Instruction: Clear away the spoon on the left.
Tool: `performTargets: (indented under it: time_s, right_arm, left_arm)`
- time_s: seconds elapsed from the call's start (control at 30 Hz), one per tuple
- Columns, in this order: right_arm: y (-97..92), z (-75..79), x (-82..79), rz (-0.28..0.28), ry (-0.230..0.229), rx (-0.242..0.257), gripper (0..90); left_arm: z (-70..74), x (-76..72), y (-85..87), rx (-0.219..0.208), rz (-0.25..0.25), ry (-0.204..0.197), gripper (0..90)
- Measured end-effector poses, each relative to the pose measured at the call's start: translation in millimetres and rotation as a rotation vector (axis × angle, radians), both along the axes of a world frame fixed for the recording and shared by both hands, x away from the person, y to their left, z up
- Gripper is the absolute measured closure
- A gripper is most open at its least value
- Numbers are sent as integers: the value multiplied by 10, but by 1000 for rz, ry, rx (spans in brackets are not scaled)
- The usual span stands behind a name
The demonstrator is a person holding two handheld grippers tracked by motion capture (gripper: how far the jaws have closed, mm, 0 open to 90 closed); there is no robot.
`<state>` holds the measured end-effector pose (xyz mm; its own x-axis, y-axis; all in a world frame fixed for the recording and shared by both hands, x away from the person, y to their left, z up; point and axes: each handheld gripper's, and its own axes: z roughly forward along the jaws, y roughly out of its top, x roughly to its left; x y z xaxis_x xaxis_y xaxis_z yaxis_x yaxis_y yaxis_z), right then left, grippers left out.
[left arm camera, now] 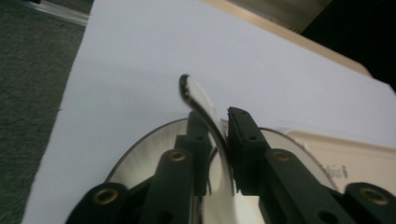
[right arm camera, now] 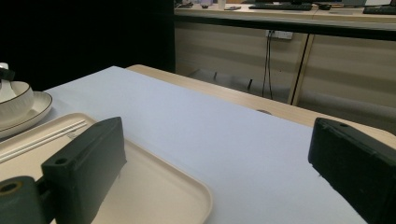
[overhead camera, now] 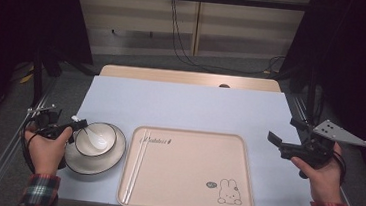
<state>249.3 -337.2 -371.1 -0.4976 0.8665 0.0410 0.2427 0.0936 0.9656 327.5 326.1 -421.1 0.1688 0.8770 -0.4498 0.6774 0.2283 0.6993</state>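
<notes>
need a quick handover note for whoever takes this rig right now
Left gripper: jaws closed on the spoon handle; the spoon's scoop end lies in the bowl.
Right gripper: open, holding nothing, off the right of the tray.
Things: the bowl sits on a plate left of the tray; chopsticks lie along the tray's left side; the rest of the tray is bare.
Done: spoon gripped.
Left: probably lift the spoon out and set it on the tray; bowl and plate may follow.
</notes>
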Motion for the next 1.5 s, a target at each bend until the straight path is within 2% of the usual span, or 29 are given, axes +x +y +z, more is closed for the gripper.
performTargets:
  time_s: [0.1, 0.13, 0.2, 0.23, 0.4, 0.43, 0.57, 0.7, 0.8, 0.93, 0.97, 1.07, 1.17, 1.33, 1.5]
  right_arm:
    - [-1, 1, -1, 0, 1, 7, 35]
    - [-1, 1, -1, 0, 1, 6, 35]
    - [-2, 1, -1, 0, 1, 6, 35]
    - [-5, 3, -3, 0, 2, 4, 35]
    - [-1, 2, -2, 1, 0, 2, 35]
    - [-1, 1, -1, -3, -3, -4, 35]
    - [1, 1, -1, 1, 0, 1, 35]
    - [-4, 6, -5, 2, -2, 3, 35]
    - [-4, 7, -6, 3, -2, 0, 34]
    - [0, 10, -6, 0, -3, 4, 35]
    - [-2, 10, -6, 0, -3, 4, 35]
    - [-4, 8, -5, 2, -3, 1, 35]
    - [4, 11, -7, -3, -3, 7, 35]
    - [-7, 10, -6, 0, -2, 8, 34]
    - [-8, 11, -7, 1, -4, 5, 34]
  left_arm:
    - [61, 2, -46, -21, -15, -16, 850]
    - [84, 2, -67, -5, -22, -24, 858]
    - [105, 2, -89, 10, -22, -32, 859]
    - [127, 4, -116, -6, -35, -41, 860]
    - [182, 7, -191, -16, -62, -47, 860]
    - [238, 12, -223, -3, -70, -56, 860]
    - [324, 23, -252, 0, -80, -68, 860]
    - [473, 37, -299, 9, -95, -85, 860]
    - [536, 50, -322, -6, -99, -89, 860]
    - [636, 56, -364, 5, -114, -97, 860]
    - [664, 58, -379, -4, -117, -101, 860]
    - [706, 65, -389, 6, -128, -103, 860]
    - [772, 80, -414, -9, -131, -117, 860]
    - [840, 98, -451, -2, -148, -126, 860]
    - [886, 111, -509, -22, -160, -134, 860]
